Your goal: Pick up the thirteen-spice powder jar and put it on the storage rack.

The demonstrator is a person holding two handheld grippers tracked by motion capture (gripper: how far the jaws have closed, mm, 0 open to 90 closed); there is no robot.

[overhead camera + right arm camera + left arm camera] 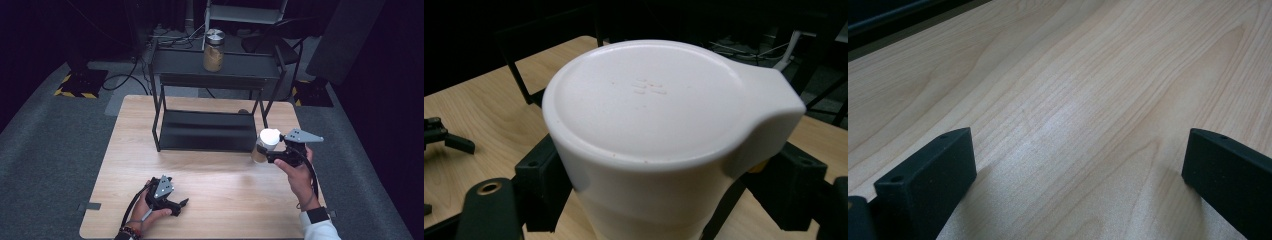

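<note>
My right gripper (267, 154) is shut on a jar (262, 146) with a white flip-top lid and tan contents, held above the table's right side just right of the black shelf. In the right gripper view the white lid (649, 105) is close up, and black fingers (541, 167) press the jar's body from both sides. My left gripper (181, 206) rests low at the table's near left, its jaws open. In the left gripper view the left gripper (1073, 165) has only bare wood between its two wide-apart jaws.
A black two-tier shelf (215, 75) stands at the back of the wooden table (210, 185). A second jar (213, 50) with a silver lid stands on its top tier. A small brown object (243, 111) lies behind the lower tier. Cables and a chair sit beyond.
</note>
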